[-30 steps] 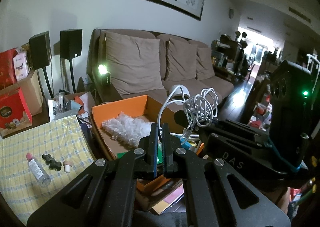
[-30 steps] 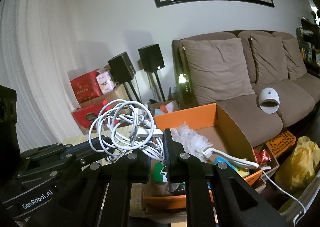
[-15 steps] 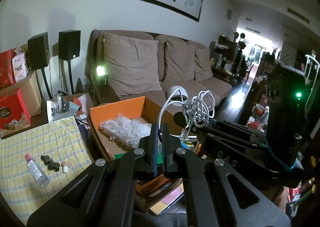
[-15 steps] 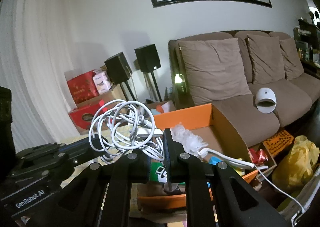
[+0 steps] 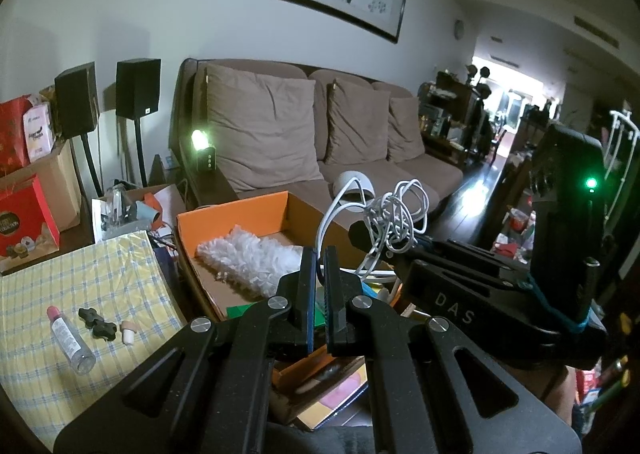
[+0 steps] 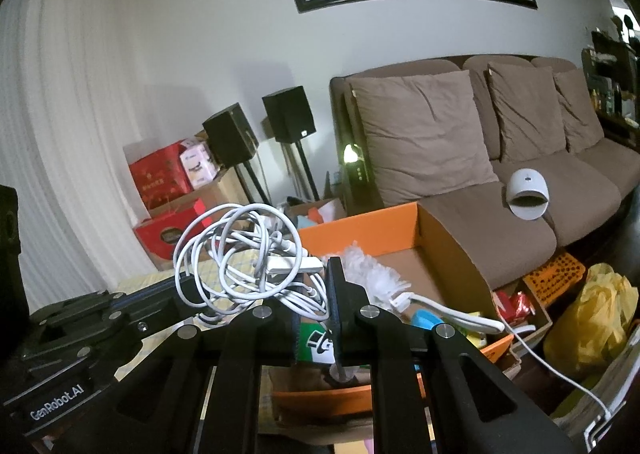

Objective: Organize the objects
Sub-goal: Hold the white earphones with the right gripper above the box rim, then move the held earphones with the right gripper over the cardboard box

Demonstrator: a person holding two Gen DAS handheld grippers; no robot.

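cable (image 6: 240,250) white | box (image 5: 240,209) orange | tablecloth (image 5: 80,274) yellow-blue check

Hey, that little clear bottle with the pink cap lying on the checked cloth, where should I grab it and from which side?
Grip the clear bottle across its mid-body, from above, gripper fingers straddling its long axis. It lies flat on the checked cloth, pink cap pointing away, so its round sides look free. Mind the black piece nearby.

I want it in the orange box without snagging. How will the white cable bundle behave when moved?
Likely floppy: the white cable bundle hangs in loose loops from the right gripper. A tail trails over the orange box, so it may drag.
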